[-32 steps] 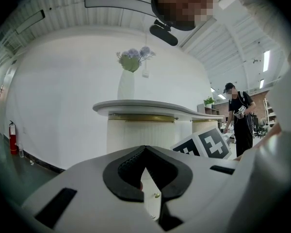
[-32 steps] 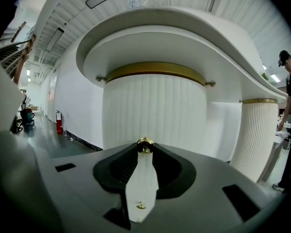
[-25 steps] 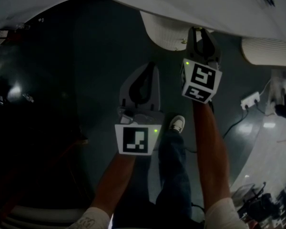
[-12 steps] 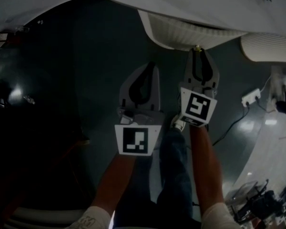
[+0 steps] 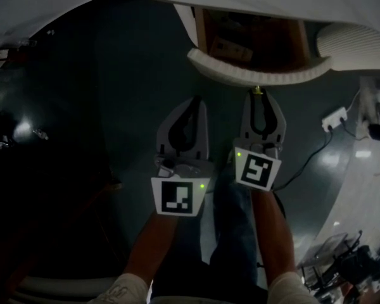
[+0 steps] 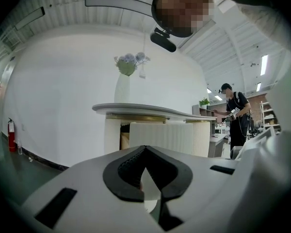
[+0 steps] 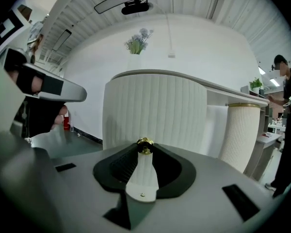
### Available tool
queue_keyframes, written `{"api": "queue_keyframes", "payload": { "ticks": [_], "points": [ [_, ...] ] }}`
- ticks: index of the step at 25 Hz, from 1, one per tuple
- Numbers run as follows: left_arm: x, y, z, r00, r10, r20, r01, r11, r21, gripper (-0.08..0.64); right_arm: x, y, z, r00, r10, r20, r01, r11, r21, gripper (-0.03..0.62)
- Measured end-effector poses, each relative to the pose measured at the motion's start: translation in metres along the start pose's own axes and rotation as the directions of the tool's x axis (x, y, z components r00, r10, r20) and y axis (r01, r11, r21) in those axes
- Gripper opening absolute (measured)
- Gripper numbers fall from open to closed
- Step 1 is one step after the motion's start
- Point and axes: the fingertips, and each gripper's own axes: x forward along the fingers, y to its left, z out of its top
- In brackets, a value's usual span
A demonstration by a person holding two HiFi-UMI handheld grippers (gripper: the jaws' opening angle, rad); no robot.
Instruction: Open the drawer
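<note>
drawer knob [image 7: 144, 143] between right hand-held gripper [image 5: 258, 95] tips (drawer [image 5: 259, 75] open)

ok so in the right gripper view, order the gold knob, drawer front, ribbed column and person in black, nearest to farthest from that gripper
1. gold knob, gripped at the right gripper's jaw tips
2. drawer front, directly behind the knob
3. ribbed column, back and to the right
4. person in black, far right edge, beyond the column
</note>
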Motion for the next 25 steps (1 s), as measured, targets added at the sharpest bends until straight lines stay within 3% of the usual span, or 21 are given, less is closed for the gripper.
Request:
{"api": "queue_keyframes", "payload": {
  "ticks": [10,25],
  "points": [
    [-0.061,-0.019,-0.023,0.999,0.007,-0.038,-0.006,1.0,0.014,-0.004,-0.07,0.006,-0.026,0.999,0.001,-0.033,-0.001,1.0,0.018,0.101],
    [-0.046,-0.013,0.0,0.998,-0.012,-0.058,0.013,1.0,0.02,-0.005,-0.072,0.008,-0.024,0.996,0.019,-0.092,-0.018,1.0,0.018,0.103]
  ]
}}
